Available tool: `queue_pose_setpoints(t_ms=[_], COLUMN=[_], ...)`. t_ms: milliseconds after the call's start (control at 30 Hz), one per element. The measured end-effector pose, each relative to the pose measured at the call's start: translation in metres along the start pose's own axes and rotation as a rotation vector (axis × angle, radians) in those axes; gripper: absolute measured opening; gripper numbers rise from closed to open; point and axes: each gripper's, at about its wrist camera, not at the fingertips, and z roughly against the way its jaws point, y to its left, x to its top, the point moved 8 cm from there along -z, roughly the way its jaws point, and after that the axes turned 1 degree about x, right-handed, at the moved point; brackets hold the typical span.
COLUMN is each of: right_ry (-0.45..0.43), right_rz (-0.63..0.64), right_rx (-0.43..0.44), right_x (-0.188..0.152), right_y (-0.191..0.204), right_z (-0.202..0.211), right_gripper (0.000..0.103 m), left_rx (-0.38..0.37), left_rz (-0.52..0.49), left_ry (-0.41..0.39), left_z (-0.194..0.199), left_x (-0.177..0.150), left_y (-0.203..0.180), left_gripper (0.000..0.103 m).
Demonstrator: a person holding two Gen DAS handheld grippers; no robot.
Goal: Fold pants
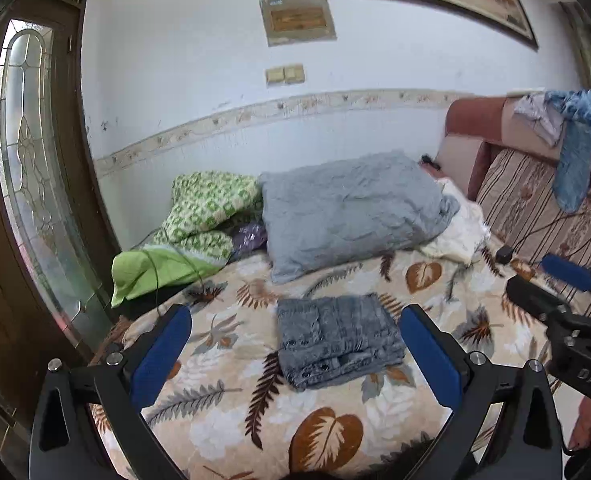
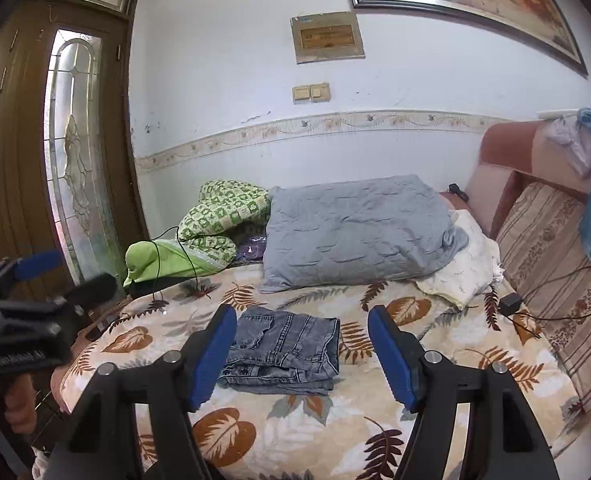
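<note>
Grey denim pants (image 1: 337,340) lie folded into a compact stack on the leaf-print bedspread (image 1: 323,436). My left gripper (image 1: 295,320) hovers above and in front of them, open wide, its blue pads holding nothing. In the right wrist view the same folded pants (image 2: 287,350) lie flat, and my right gripper (image 2: 301,320) stands open over them with nothing between its fingers. Each gripper shows at the edge of the other's view: the right gripper (image 1: 551,280) at the right, the left gripper (image 2: 75,276) at the left.
A grey pillow (image 1: 351,212) and a green patterned blanket (image 1: 199,228) lie at the bed's far side against the wall. A striped cushion (image 2: 551,272), black charger with cable (image 2: 510,303) and blue cloth (image 1: 579,148) sit right. A glass-panelled wooden door (image 2: 75,152) stands left.
</note>
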Motion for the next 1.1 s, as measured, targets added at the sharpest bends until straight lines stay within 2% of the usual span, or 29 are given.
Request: queue_pose_setpoints(t_ms=[200,600,1100], right_ry=[0.033,0.075,0.131], right_rz=[0.023,0.044,0.025], right_rx=[0.004,0.03,0.034], right_x=[-0.011,-0.017,-0.028], right_y=[0.014,0.046,0.048], right_z=[-0.018,-0.057,-0.08], right_gripper=[0.072,0.072,0.072], left_rx=[0.061,0.181,0.187], left_rz=[0.039,0.124,0.118], left_ry=[0.067,0.135,0.128], left_z=[-0.03,-0.063,-0.068], left_x=[-0.021,-0.046,-0.047], left_y=[0.019,0.077,0.079], left_gripper=[0.103,0.103,0.103])
